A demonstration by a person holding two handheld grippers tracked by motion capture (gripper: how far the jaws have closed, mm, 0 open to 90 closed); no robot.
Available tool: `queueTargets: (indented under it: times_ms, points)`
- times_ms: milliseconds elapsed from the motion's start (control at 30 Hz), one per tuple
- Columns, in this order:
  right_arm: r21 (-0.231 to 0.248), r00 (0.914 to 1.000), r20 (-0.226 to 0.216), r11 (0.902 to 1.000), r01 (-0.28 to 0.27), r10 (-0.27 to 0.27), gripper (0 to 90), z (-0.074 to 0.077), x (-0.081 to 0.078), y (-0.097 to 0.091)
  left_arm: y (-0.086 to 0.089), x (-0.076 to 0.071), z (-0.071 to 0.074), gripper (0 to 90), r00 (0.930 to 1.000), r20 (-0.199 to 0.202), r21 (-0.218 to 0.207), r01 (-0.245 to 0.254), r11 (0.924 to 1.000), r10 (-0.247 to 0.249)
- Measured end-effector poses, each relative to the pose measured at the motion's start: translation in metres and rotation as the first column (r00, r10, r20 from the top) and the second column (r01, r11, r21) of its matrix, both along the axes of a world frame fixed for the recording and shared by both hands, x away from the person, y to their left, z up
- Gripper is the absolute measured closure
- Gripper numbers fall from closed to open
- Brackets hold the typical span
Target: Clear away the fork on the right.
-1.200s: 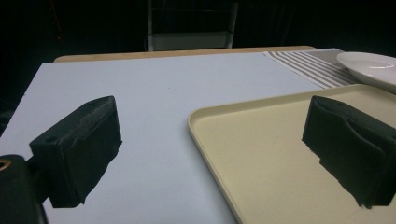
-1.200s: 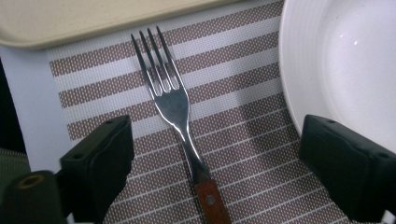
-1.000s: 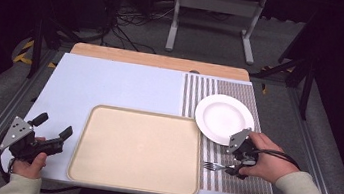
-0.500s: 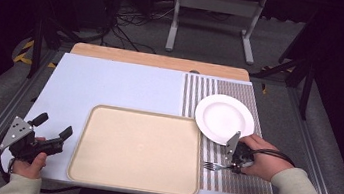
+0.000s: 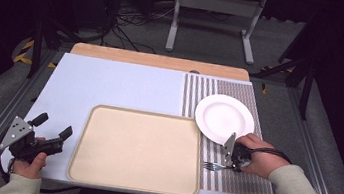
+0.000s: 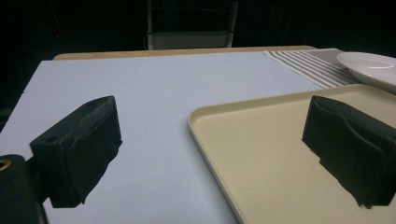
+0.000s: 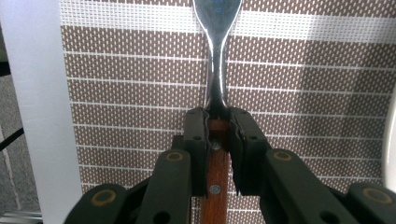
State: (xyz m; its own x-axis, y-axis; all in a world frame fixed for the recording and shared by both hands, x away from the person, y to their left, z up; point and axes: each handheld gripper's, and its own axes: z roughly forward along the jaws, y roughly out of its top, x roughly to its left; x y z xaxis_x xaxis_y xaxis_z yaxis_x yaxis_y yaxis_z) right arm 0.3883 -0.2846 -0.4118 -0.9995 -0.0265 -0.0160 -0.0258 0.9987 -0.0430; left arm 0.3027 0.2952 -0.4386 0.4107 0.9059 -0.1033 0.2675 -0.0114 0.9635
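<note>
Closing in over the last moment, the right gripper [image 7: 218,128] now pinches the fork [image 7: 217,70] by its wooden handle, tines lying on the striped placemat [image 5: 240,179] beside the empty beige tray [image 5: 137,148]. Just beyond sits a bare white plate [image 5: 224,118]. Left gripper [image 5: 52,127] rests spread wide, unmoved.

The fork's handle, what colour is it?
Reddish-brown wood with metal rivets on the fork's handle; right gripper view.

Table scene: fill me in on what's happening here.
A person works with a gripper in each hand. The right gripper has just closed on the wooden handle of a fork lying on the striped placemat near the white plate. The left gripper rests open beside the beige tray.
</note>
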Motion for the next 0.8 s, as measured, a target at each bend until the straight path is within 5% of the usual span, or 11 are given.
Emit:
queueTargets:
  times_ms: [433, 800]
  points:
    - [0.008, 0.9998, 0.018, 1.0, 0.004, -0.005, 78.2, 0.001, -0.001, -0.001, 0.0, 0.0, 0.0, 5.2, 1.0, -0.003, -0.004, -0.002, 1.0, 0.002]
    - [0.081, 0.9949, 0.064, 0.9941, 0.073, -0.078, 78.2, 0.024, 0.0, -0.004, 0.0, 0.0, 0.0, 5.2, 1.0, -0.002, -0.001, -0.003, 1.0, 0.003]
